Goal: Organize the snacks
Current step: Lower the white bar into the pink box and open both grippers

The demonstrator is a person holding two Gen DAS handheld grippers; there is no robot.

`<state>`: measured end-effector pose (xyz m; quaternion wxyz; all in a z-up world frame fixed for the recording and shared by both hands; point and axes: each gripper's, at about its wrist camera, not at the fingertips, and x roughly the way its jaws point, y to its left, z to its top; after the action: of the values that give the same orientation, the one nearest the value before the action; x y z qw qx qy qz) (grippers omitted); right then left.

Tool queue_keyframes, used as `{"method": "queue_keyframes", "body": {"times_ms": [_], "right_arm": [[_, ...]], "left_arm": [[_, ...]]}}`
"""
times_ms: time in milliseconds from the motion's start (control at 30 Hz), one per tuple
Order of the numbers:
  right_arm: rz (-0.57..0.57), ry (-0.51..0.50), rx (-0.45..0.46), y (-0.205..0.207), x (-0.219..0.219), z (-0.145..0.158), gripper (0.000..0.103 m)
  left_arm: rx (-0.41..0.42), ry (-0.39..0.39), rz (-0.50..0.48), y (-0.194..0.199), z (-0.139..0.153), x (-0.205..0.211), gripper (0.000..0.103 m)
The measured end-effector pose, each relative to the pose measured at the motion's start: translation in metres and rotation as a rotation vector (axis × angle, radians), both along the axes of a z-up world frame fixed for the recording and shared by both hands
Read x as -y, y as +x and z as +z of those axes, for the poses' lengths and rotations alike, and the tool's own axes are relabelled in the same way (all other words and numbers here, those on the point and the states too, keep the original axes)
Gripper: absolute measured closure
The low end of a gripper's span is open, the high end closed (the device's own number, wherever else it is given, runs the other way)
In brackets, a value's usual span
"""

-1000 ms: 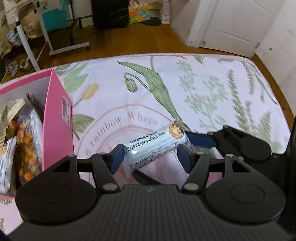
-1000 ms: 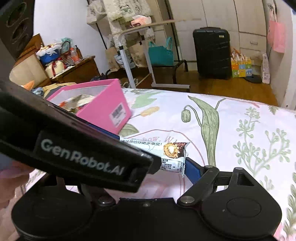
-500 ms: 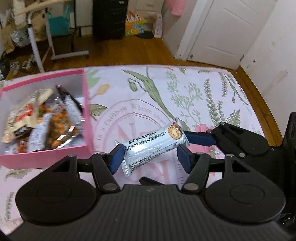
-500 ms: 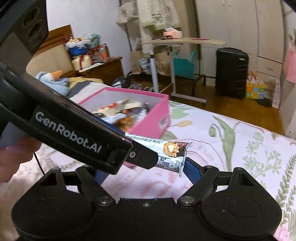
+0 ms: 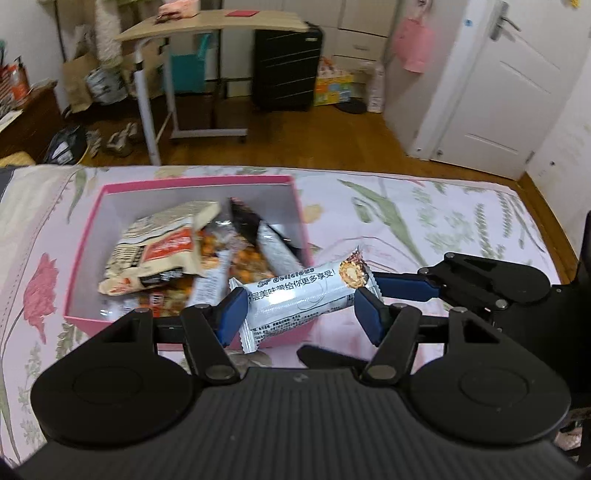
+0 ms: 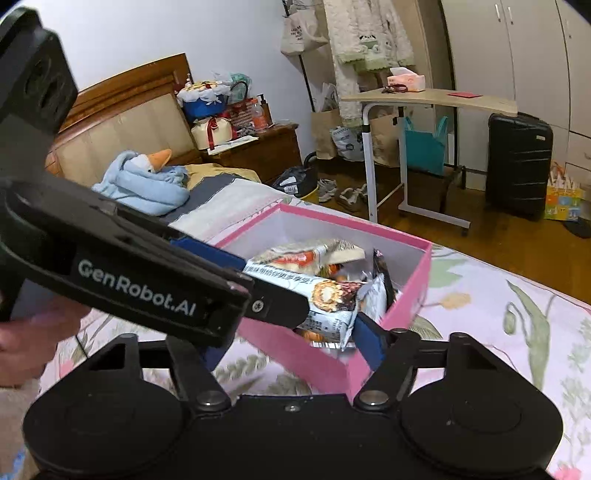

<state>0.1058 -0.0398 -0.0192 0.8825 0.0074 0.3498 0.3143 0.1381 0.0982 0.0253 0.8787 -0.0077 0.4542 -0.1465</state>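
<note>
A silver-white snack bar (image 5: 306,295) with a cookie picture is clamped lengthwise between the blue pads of my left gripper (image 5: 299,314). It hangs over the near right corner of the open pink box (image 5: 184,182), which holds several snack packets (image 5: 166,251). The bar also shows in the right wrist view (image 6: 325,299), over the box (image 6: 413,288). My right gripper (image 6: 291,343) sits just right of the left one; its finger (image 5: 402,286) reaches the bar's cookie end. The left gripper's body hides its left finger, so I cannot tell whether it grips.
The box sits on a bed with a floral sheet (image 5: 424,221). A blue plush goose (image 6: 147,181) lies near the headboard. Beyond the bed stand a rolling desk (image 5: 207,29), a black suitcase (image 5: 288,70) and a white door (image 5: 509,92).
Both grippers have lifted the bar off the sheet and carried it left, from the open sheet to above the pink box's near right corner.
</note>
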Motion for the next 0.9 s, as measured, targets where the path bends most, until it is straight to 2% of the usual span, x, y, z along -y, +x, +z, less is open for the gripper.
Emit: {"method": "queue_keyframes", "body": {"times_ms": [200,333,400,467,533,633,800,900], "right_arm": [[0.022,-0.017,-0.048,0.049,-0.016,-0.023,0.033],[0.145,-0.070,-0.032,0.072,-0.031,-0.039,0.034],[0.223,-0.155,0.022,0.082,-0.044,-0.042,0.036],[0.252,-0.189,0.019,0.092,-0.046,-0.046,0.036],[0.237,-0.176,-0.014,0.099,-0.043,-0.047,0.036],[0.203,-0.127,-0.018,0.095,-0.032,-0.044,0.036],[0.111,-0.048,-0.052,0.074,-0.007,-0.046,0.034],[0.040,-0.046,-0.051,0.055,0.006,-0.043,0.034]], "left_arm": [[-0.114,-0.089,0.074,0.046,-0.029,-0.030,0.041],[-0.243,-0.214,0.094,0.072,-0.059,-0.035,0.039],[-0.240,-0.211,0.133,0.082,-0.071,-0.035,0.041],[-0.243,-0.222,0.147,0.088,-0.079,-0.037,0.041],[-0.239,-0.229,0.161,0.089,-0.084,-0.039,0.041],[-0.213,-0.198,0.170,0.086,-0.086,-0.039,0.041],[-0.159,-0.154,0.167,0.074,-0.077,-0.043,0.040],[-0.143,-0.144,0.154,0.062,-0.070,-0.042,0.039]]}}
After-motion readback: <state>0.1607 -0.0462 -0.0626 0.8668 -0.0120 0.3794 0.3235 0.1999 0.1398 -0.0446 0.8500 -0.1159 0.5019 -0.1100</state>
